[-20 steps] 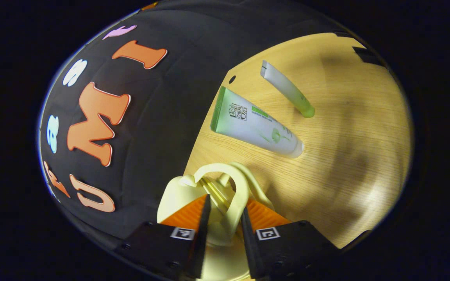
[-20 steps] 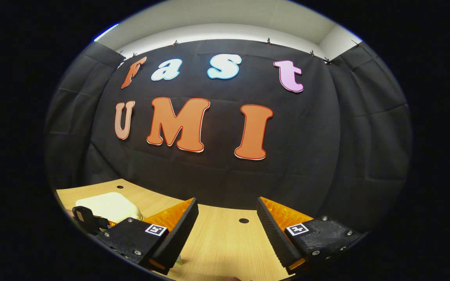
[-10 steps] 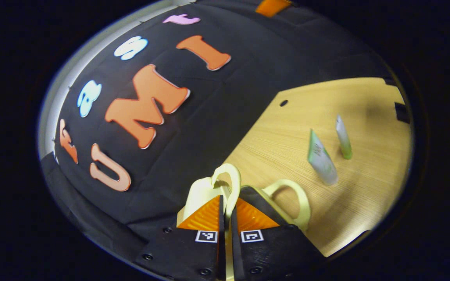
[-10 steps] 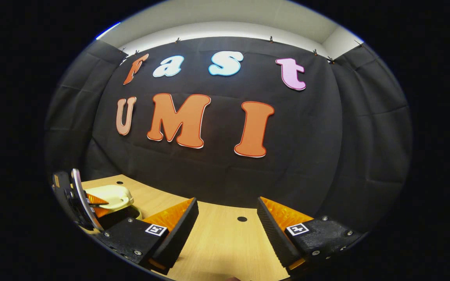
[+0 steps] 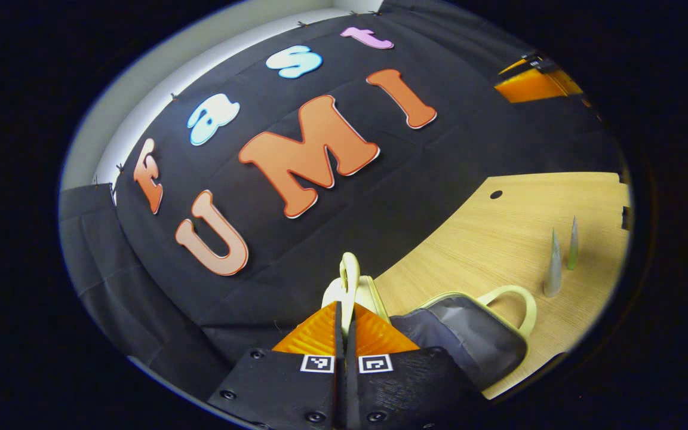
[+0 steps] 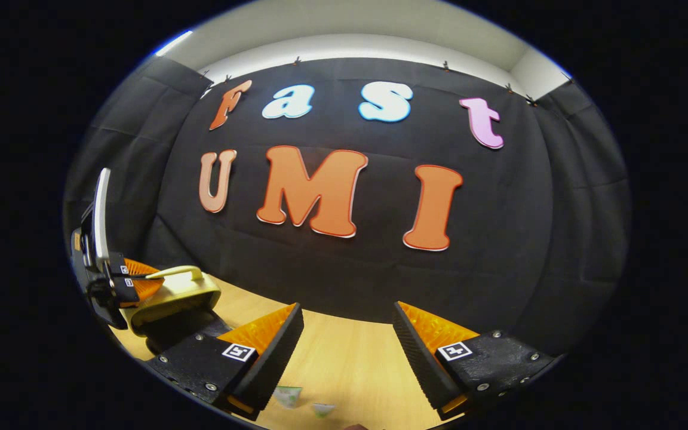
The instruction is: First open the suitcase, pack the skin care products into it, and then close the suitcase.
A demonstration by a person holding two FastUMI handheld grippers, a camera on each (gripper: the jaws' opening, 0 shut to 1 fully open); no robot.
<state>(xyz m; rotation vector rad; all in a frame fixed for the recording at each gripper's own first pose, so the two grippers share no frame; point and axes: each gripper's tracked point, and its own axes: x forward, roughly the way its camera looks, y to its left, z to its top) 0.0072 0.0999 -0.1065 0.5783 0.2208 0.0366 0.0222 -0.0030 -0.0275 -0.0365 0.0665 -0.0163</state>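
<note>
My left gripper (image 5: 346, 307) is shut on the cream handle (image 5: 349, 276) of the small cream suitcase's lid. The lid is raised, and the lower half with its grey lining (image 5: 466, 334) and second handle (image 5: 514, 297) lies on the table. Two skin care tubes, a larger one (image 5: 553, 263) and a thinner one (image 5: 573, 243), lie on the wood beyond it. In the right gripper view the left gripper (image 6: 141, 282) holds the lifted lid (image 6: 180, 295) by that handle. My right gripper (image 6: 347, 334) is open above the table with nothing between its fingers, and the tube ends (image 6: 288, 395) peek below it.
The wooden table (image 5: 487, 233) runs to the black cloth wall behind. A small round hole (image 5: 495, 194) sits near its back edge. The other gripper (image 5: 529, 86) appears at the upper right of the left gripper view.
My left gripper has shut on the lid handle and swung it up, opening the suitcase and showing the grey lining. The right gripper has stayed open and risen slightly.
</note>
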